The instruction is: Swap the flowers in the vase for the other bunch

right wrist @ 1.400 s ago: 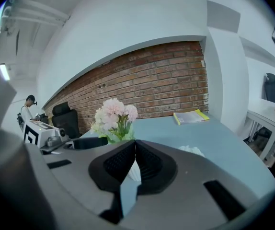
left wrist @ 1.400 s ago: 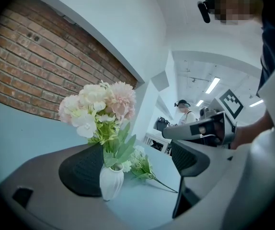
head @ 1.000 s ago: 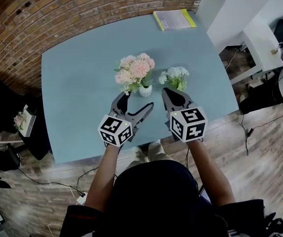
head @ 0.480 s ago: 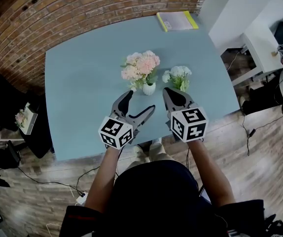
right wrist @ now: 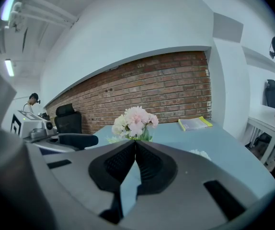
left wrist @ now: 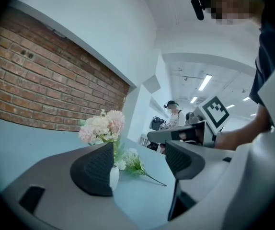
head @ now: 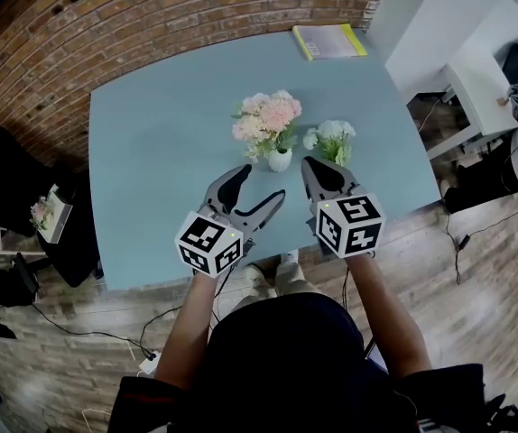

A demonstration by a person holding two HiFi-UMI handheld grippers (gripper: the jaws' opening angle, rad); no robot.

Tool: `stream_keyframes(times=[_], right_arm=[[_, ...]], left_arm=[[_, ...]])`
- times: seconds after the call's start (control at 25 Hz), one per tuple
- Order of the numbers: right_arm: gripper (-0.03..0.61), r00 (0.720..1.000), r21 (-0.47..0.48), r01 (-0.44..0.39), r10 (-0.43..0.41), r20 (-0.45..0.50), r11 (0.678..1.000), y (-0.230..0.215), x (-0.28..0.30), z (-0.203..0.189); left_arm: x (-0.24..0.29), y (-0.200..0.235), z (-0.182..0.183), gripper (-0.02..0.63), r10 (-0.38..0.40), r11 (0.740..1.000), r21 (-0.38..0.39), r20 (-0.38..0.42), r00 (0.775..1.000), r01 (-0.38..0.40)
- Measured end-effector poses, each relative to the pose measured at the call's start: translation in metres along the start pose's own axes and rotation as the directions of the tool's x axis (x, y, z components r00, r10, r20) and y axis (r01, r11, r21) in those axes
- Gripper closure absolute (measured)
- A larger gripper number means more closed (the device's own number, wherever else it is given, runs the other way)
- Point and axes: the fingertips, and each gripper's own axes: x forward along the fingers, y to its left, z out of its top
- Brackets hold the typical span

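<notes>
Over the near edge of the desk (head: 151, 170), head view: left hand-held gripper (head: 261, 184) at seven o'clock of the white vase (head: 280, 160), right hand-held gripper (head: 311, 162) at six o'clock of the white bunch (head: 329, 139). Pink flowers (head: 268, 115) upright in the vase; white bunch flat on the desk at the vase's three o'clock, just beside it. Otherwise much as a second ago: no flower shifted, nothing touched.

Left gripper view: jaws about half apart and empty, having just been closing. Vase (left wrist: 114, 176) beyond the left pad, white bunch (left wrist: 132, 163) visible through the gap. Reads as narrowing toward stem width, probably for the pink stems.

Right gripper view: jaws pressed together on nothing. Pink flowers (right wrist: 135, 120) at twelve o'clock above the tips, a scrap of the white bunch (right wrist: 200, 154) at three o'clock.

Swap not yet begun: pink flowers to come out first, white bunch to follow in.
</notes>
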Motion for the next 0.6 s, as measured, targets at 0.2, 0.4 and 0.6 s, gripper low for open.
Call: stream_keyframes(times=[0.2, 0.4, 0.6], right_arm=[[0.565, 1.000, -0.004, -0.001, 0.001, 0.016, 1.000, 0.007, -0.002, 0.003], [0.566, 1.000, -0.014, 0.000, 0.001, 0.027, 1.000, 0.017, -0.004, 0.007], [0.565, 1.000, -0.021, 0.003, -0.002, 0.027, 1.000, 0.025, -0.005, 0.006]], left_arm=[[-0.015, -0.006, 0.020, 0.393, -0.011, 1.000, 0.021, 0.065, 0.998, 0.010], [-0.029, -0.002, 0.024, 0.484, 0.024, 0.998, 0.048, 0.067, 0.997, -0.027], [-0.039, -0.001, 0.025, 0.565, 0.028, 0.998, 0.051, 0.073, 0.997, -0.032]])
